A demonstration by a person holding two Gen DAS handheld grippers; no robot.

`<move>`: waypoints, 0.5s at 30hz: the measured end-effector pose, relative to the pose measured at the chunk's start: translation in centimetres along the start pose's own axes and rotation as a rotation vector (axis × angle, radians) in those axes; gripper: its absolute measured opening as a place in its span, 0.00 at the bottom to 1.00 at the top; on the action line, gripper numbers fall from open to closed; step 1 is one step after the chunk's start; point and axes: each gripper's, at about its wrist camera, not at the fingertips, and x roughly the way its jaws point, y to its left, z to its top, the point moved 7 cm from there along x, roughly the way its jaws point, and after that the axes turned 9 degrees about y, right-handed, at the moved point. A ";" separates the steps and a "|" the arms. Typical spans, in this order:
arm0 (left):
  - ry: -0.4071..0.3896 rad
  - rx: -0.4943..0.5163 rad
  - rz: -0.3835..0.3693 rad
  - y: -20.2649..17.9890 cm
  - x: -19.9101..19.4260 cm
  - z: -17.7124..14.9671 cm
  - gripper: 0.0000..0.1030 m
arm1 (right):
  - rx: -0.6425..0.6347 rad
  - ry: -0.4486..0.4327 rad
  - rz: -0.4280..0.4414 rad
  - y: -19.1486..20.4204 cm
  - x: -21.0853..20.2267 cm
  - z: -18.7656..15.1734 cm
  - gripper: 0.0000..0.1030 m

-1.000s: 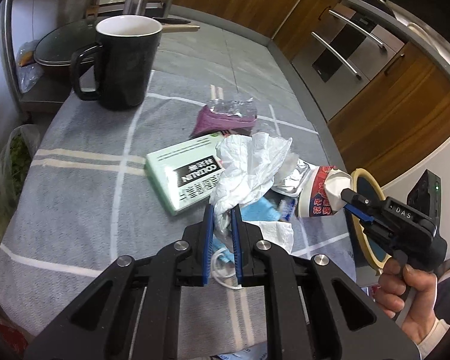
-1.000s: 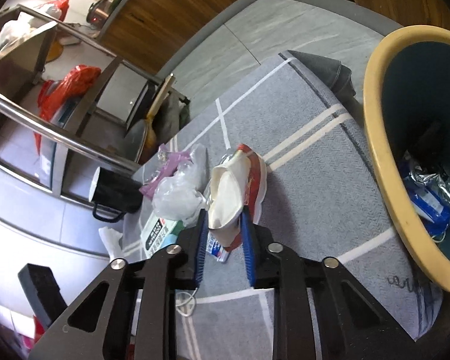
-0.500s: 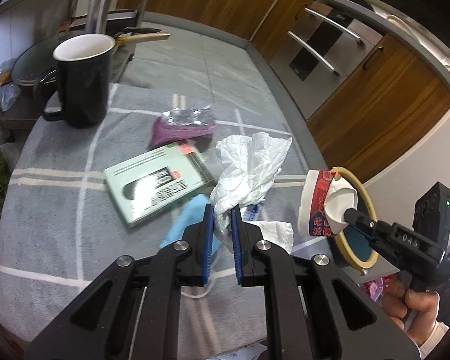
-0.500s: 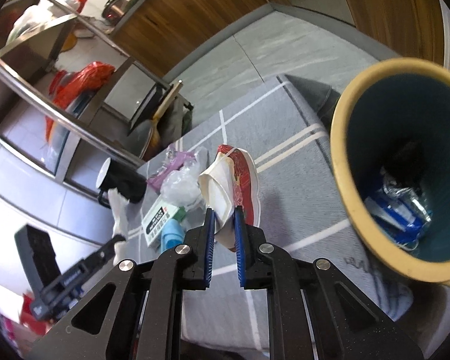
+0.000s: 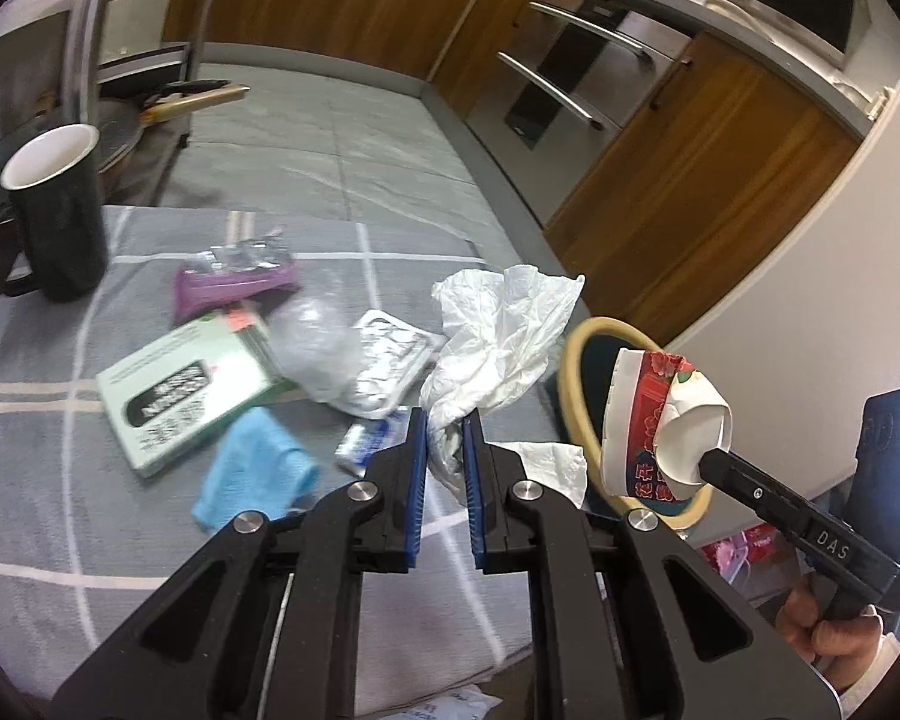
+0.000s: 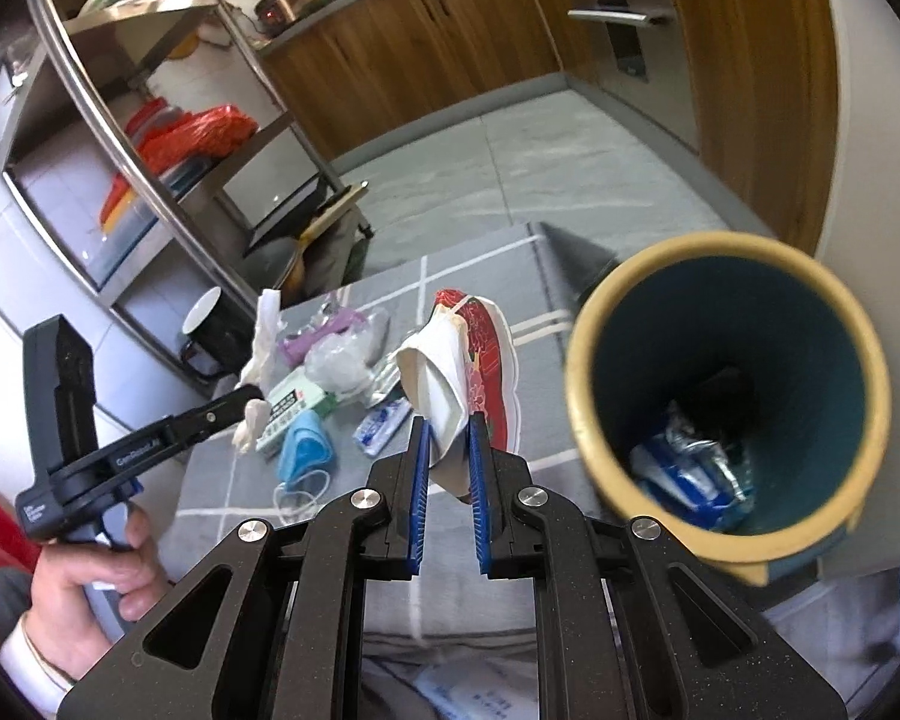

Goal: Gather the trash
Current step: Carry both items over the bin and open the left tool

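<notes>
My left gripper [image 5: 445, 426] is shut on a crumpled white tissue [image 5: 504, 336] and holds it above the grey checked table [image 5: 60, 480]. My right gripper [image 6: 448, 432] is shut on a crushed red-and-white paper cup [image 6: 462, 360], held in the air just left of the yellow-rimmed teal trash bin [image 6: 582, 372]. The bin holds blue wrappers [image 6: 690, 474]. In the left wrist view the cup [image 5: 648, 426] hangs in front of the bin's rim [image 5: 576, 360]. A green box [image 5: 174, 390], blue face mask [image 5: 252, 474], purple packet [image 5: 234, 288], clear plastic bag [image 5: 318, 342] and foil blister pack [image 5: 390, 360] lie on the table.
A black mug [image 5: 54, 216] stands at the table's far left. A pan with a wooden handle [image 5: 192, 102] sits on a steel rack behind it. Wooden cabinets [image 5: 690, 180] line the far wall. A small blue-white sachet [image 6: 384, 420] lies near the mask.
Both grippers have lifted their loads higher off the table. The right gripper with the cup has moved nearer the bin, and the bin's opening now faces its camera more fully.
</notes>
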 end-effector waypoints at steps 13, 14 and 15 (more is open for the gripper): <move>0.039 0.071 -0.091 -7.4 3.2 0.5 0.11 | 0.138 -0.098 -0.049 -6.9 -4.1 -0.5 0.14; 0.044 0.077 -0.098 -8.1 3.5 0.5 0.11 | 0.150 -0.105 -0.051 -7.4 -4.4 -0.5 0.14; 0.051 0.084 -0.106 -8.9 4.0 0.5 0.11 | 0.164 -0.113 -0.053 -8.0 -4.7 -0.6 0.14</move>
